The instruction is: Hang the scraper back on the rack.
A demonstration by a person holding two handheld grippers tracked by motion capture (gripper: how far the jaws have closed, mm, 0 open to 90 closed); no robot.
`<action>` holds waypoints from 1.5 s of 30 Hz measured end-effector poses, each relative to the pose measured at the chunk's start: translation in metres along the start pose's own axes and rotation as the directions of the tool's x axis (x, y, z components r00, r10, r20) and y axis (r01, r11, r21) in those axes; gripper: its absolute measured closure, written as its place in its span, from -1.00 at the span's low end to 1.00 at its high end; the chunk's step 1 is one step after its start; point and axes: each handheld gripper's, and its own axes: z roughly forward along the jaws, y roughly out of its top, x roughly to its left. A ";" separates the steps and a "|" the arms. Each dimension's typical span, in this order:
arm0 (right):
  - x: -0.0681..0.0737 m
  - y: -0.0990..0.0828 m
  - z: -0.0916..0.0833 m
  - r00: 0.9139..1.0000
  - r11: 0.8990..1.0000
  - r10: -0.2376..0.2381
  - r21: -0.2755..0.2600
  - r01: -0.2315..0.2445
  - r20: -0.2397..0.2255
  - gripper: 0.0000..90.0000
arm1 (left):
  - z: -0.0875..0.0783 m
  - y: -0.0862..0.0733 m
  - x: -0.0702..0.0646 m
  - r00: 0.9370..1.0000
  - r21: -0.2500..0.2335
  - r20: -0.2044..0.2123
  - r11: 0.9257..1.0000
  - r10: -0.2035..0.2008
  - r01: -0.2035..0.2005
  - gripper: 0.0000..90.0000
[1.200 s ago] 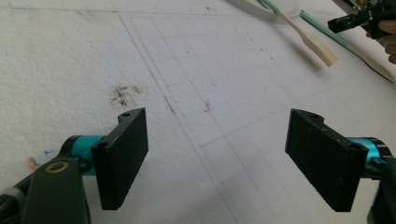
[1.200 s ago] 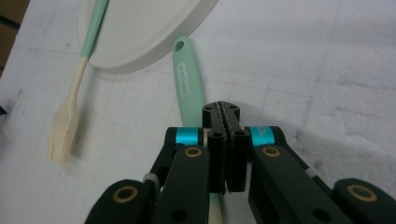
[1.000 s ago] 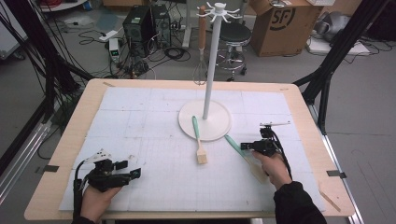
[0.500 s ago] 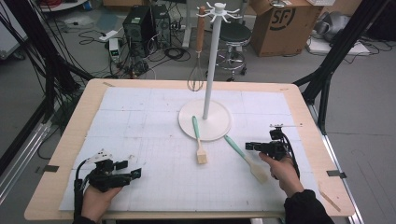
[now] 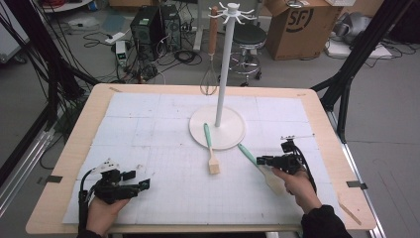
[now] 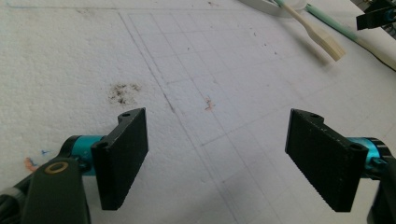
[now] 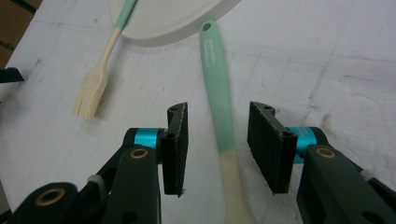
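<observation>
right gripper (image 7: 217, 147): jaws have just opened, part open astride spatula (image 7: 219, 107) handle, pads clear | left gripper (image 6: 224, 158): jaws wide, nothing between, over foam mat (image 6: 70, 60)

High view looks forward and down over my near table edge (image 5: 198, 229). My two gripper views skim close over the foam; all three share the brush (image 5: 211, 154) (image 6: 322, 38) (image 7: 98, 84).

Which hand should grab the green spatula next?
Probably right: the right gripper has its open jaws on either side of the spatula handle. The left gripper rests far off.
</observation>
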 end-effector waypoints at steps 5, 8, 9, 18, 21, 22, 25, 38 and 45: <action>0.006 0.001 0.009 1.000 1.000 -0.020 0.017 0.020 -0.004 0.34 | 0.000 0.000 0.000 1.000 0.000 0.000 1.000 0.001 -0.001 -0.51; 0.008 0.001 0.010 1.000 1.000 -0.023 0.015 0.023 -0.004 0.35 | 0.000 0.000 0.000 1.000 0.001 0.000 1.000 0.003 -0.003 -0.51; 0.009 0.001 0.011 0.999 0.999 -0.034 0.013 0.034 0.002 0.35 | 0.000 0.000 0.000 1.000 0.004 0.001 1.000 0.003 -0.003 -0.51; 0.005 0.000 0.010 0.998 0.999 -0.034 0.016 0.033 0.056 0.32 | 0.000 0.000 0.000 1.000 0.001 0.003 1.000 0.005 -0.005 -0.51; 0.002 -0.001 0.011 0.999 0.999 -0.035 0.027 0.034 0.039 0.43 | -0.001 -0.001 -0.001 1.000 0.001 0.001 1.000 0.006 -0.006 -0.51; 0.003 -0.001 0.012 0.999 0.999 -0.035 0.031 0.034 0.034 0.45 | 0.000 -0.001 -0.001 1.000 -0.001 -0.001 1.000 0.004 -0.004 -0.51; 0.009 -0.002 0.015 0.998 0.997 -0.058 0.046 0.057 0.025 0.41 | -0.001 -0.001 -0.001 1.000 0.002 -0.005 1.000 0.007 -0.007 -0.51; 0.025 -0.004 0.021 0.972 0.983 -0.179 0.068 0.170 0.150 0.61 | 0.000 -0.001 -0.002 1.000 0.003 -0.008 1.000 0.013 -0.013 -0.51; 0.028 -0.006 0.023 0.959 0.977 -0.210 0.072 0.200 0.192 0.70 | 0.000 -0.001 -0.003 1.000 0.003 -0.012 1.000 0.017 -0.017 -0.51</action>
